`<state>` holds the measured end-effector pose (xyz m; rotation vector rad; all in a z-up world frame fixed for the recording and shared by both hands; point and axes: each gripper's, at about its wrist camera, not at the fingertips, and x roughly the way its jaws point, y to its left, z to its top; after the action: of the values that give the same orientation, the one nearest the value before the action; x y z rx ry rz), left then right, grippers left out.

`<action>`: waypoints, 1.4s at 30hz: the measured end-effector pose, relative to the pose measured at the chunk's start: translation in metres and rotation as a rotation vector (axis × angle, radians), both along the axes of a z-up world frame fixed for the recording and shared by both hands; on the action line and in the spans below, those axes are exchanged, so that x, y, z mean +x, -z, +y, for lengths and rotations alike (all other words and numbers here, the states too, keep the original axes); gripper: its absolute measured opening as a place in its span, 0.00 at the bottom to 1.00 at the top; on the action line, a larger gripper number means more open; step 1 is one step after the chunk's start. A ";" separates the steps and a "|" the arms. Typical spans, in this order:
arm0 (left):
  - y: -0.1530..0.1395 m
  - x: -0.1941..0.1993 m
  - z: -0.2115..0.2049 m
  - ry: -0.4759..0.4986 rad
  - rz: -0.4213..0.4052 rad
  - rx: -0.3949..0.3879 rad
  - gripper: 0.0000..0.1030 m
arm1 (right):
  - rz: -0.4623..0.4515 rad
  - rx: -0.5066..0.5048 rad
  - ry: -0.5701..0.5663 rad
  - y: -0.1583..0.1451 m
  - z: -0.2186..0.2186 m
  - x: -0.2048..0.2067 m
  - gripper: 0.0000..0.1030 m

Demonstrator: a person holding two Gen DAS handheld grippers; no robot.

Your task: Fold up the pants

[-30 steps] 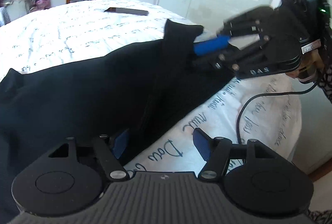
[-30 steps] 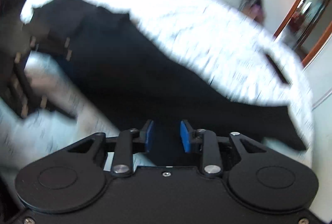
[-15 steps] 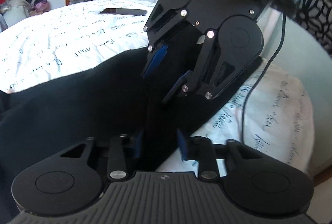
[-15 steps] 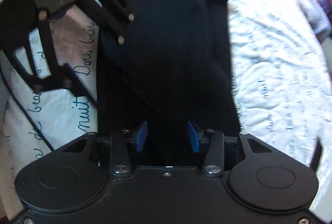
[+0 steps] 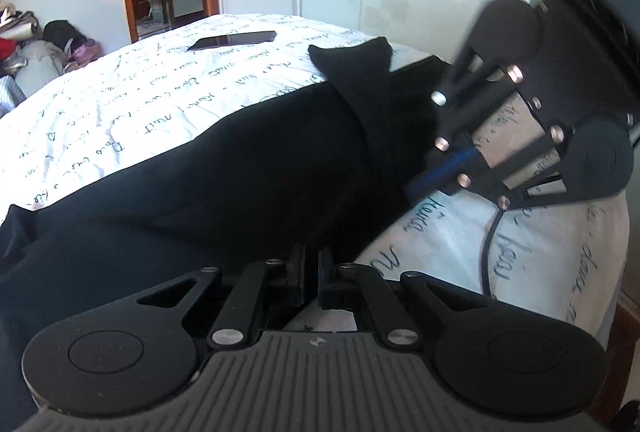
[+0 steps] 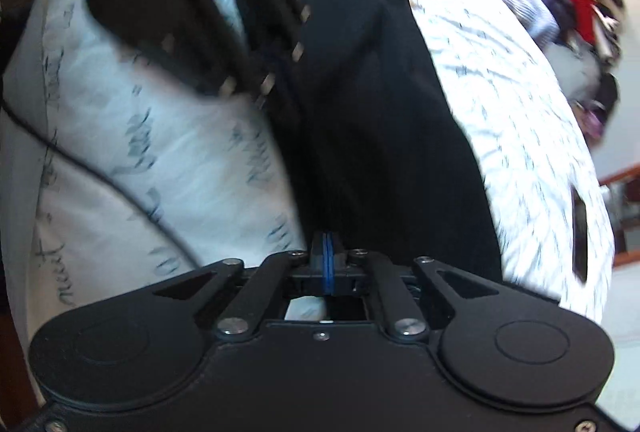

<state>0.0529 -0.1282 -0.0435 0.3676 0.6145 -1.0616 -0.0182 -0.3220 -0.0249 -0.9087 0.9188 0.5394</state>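
Black soft-fabric pants lay stretched along the near edge of a bed under a white quilted cover printed with dark script. Left gripper: jaws pressed nearly together, pinching the pants' edge where it met the cover. Right gripper: blue-padded jaws pressed together on the dark fabric at the pants' near end; in the left wrist view the same gripper appeared blurred, its tip at the cloth's border. Fabric was matte and limp, with a raised fold running across it and a pointed corner beyond. A black cable hung over the cover's side. A flat black phone rested on the cover, well apart from the pants. Bare cover lay open past the pants' far edge.
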 end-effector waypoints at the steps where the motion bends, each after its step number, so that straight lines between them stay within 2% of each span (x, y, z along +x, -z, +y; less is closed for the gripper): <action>1: 0.000 -0.002 0.001 0.007 -0.006 0.002 0.03 | -0.017 0.007 0.026 0.004 -0.001 -0.006 0.01; 4: 0.001 -0.006 -0.001 0.019 -0.022 0.018 0.03 | -0.068 0.101 0.094 -0.002 -0.013 -0.022 0.01; 7: -0.002 -0.008 -0.001 0.042 -0.012 0.014 0.04 | -0.210 0.230 0.167 -0.031 -0.025 -0.028 0.01; 10: 0.002 -0.009 -0.010 0.051 -0.020 0.033 0.04 | -0.330 0.316 0.236 -0.048 -0.020 -0.014 0.02; 12: 0.005 -0.011 -0.014 0.042 -0.025 0.040 0.04 | -0.341 0.327 0.311 -0.041 -0.012 0.008 0.02; 14: 0.005 -0.012 -0.014 0.039 -0.022 0.036 0.05 | -0.287 0.304 0.385 -0.024 -0.007 0.027 0.03; 15: 0.005 -0.012 -0.013 0.038 -0.018 0.036 0.06 | -0.272 0.257 0.399 -0.015 -0.005 0.032 0.02; 18: 0.003 -0.013 -0.009 0.049 -0.008 0.037 0.08 | -0.298 -0.002 0.444 0.009 -0.005 0.014 0.03; 19: 0.002 -0.013 -0.009 0.059 -0.006 0.038 0.09 | -0.296 -0.051 0.464 0.011 -0.008 0.001 0.05; 22: -0.005 -0.012 -0.005 0.087 0.026 0.026 0.14 | -0.254 -0.074 0.517 0.010 -0.018 -0.027 0.09; 24: -0.012 -0.007 -0.005 0.093 0.070 -0.014 0.14 | -0.241 0.059 0.578 -0.004 -0.034 -0.038 0.10; 27: -0.023 0.002 -0.017 0.047 0.063 -0.063 0.19 | -0.354 0.258 0.676 -0.036 -0.062 -0.038 0.13; 29: -0.027 0.005 -0.033 0.003 0.029 -0.065 0.22 | -0.463 0.383 0.754 -0.052 -0.079 -0.021 0.26; 30: -0.026 0.006 -0.041 0.001 0.025 -0.070 0.24 | -0.505 0.444 0.803 -0.057 -0.089 -0.012 0.42; 31: -0.025 0.007 -0.050 0.010 0.038 -0.074 0.26 | -0.540 0.493 0.853 -0.060 -0.098 -0.001 0.51; 33: -0.020 0.005 -0.065 0.046 0.083 -0.064 0.34 | -0.554 0.568 0.931 -0.059 -0.113 0.030 0.53; 34: -0.018 0.001 -0.072 0.068 0.088 -0.058 0.36 | -0.551 0.592 0.976 -0.059 -0.123 0.053 0.53; 36: -0.016 -0.009 -0.082 0.098 0.048 -0.056 0.43 | -0.508 0.606 1.017 -0.054 -0.132 0.087 0.54; 39: -0.017 -0.024 -0.092 0.117 -0.051 -0.065 0.47 | -0.437 0.565 1.076 -0.042 -0.148 0.135 0.52; 42: -0.014 -0.025 -0.099 0.102 -0.096 -0.071 0.47 | -0.381 0.519 1.141 -0.023 -0.152 0.164 0.51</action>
<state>0.0276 -0.2270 -0.0295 0.3891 0.4758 -1.1534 0.1459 -0.4743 -0.0015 0.0685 0.7448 -0.3733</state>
